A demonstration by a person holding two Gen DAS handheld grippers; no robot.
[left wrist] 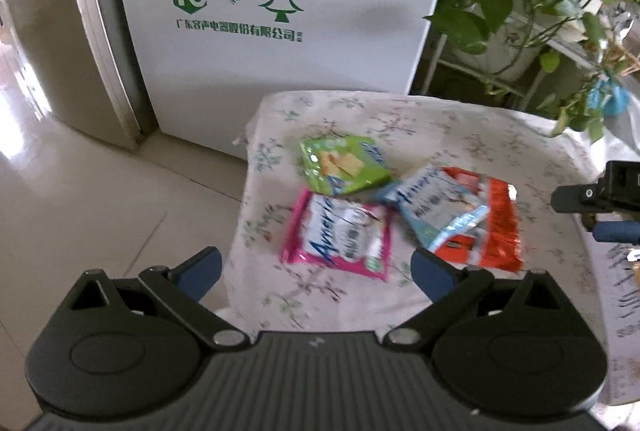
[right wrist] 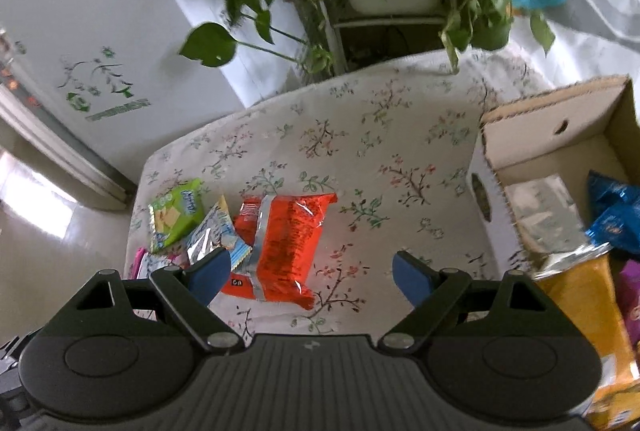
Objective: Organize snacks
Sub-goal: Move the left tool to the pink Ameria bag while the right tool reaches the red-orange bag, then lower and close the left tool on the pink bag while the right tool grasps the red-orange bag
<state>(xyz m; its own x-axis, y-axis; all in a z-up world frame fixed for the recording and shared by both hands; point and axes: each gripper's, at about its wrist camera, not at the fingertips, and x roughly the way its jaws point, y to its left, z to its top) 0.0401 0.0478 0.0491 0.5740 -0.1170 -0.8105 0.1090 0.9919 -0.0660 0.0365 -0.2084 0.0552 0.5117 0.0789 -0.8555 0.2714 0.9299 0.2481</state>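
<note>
Both jaws spread, empty; right gripper above orange packet, whose overlapping blue packet (edges blurred) may drag along; left gripper over pink packet.

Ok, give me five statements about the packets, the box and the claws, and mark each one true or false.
1. The green packet lies inside the cardboard box. False: it lies on the floral cloth.
2. The light blue packet overlaps the orange packet. True.
3. The left claw grips the pink packet. False: it is open and empty.
4. The right claw is open. True.
5. The cardboard box is empty. False: snack bags are already in it.
</note>
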